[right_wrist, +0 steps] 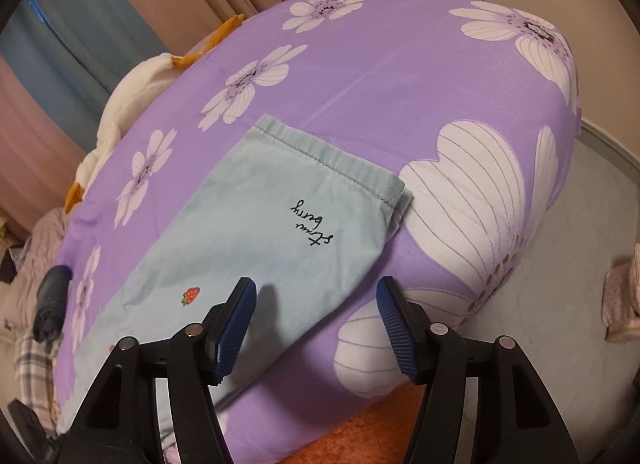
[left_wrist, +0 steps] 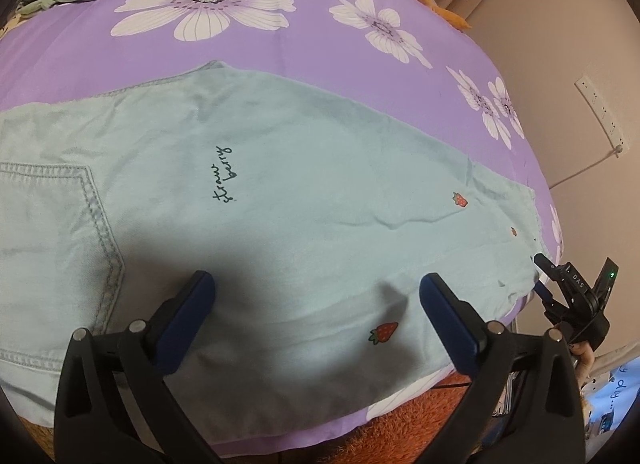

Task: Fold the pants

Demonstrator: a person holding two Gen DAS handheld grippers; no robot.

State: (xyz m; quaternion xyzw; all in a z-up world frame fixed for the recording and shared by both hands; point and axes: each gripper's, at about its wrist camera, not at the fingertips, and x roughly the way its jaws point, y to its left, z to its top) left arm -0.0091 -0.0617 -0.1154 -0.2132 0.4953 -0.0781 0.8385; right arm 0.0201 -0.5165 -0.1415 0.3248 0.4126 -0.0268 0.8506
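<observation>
The broad purple quilt printed with big white daisies [left_wrist: 320, 36] covers the whole work surface, and on it the pale blue denim pants with small strawberry prints [left_wrist: 280, 184] lie flat and lengthwise, stitched back pocket toward the waist end, hemmed cuff [right_wrist: 332, 156] toward the far end, the near edge running close along the quilt's front edge. The pants look to be already doubled leg on leg, so the step in hand is likely the next fold, cuff end toward the waist. To do it well, each tool should bite both layers at an edge, lift only enough to clear the cloth, carry the end across evenly so the edges line up, and lay it down without dragging wrinkles into the lower layer. The left gripper [left_wrist: 316, 284] hovers over the near edge at mid-length, its blue pads spread as wide as they go and holding nothing. The right gripper [right_wrist: 316, 296] sits over the lower leg near the cuff, its pads partly spread, also empty. By count: one quilt, one pair of pants, two grippers, one "strawberry" script, one visible pocket, and three strawberry motifs in the left wrist view.
</observation>
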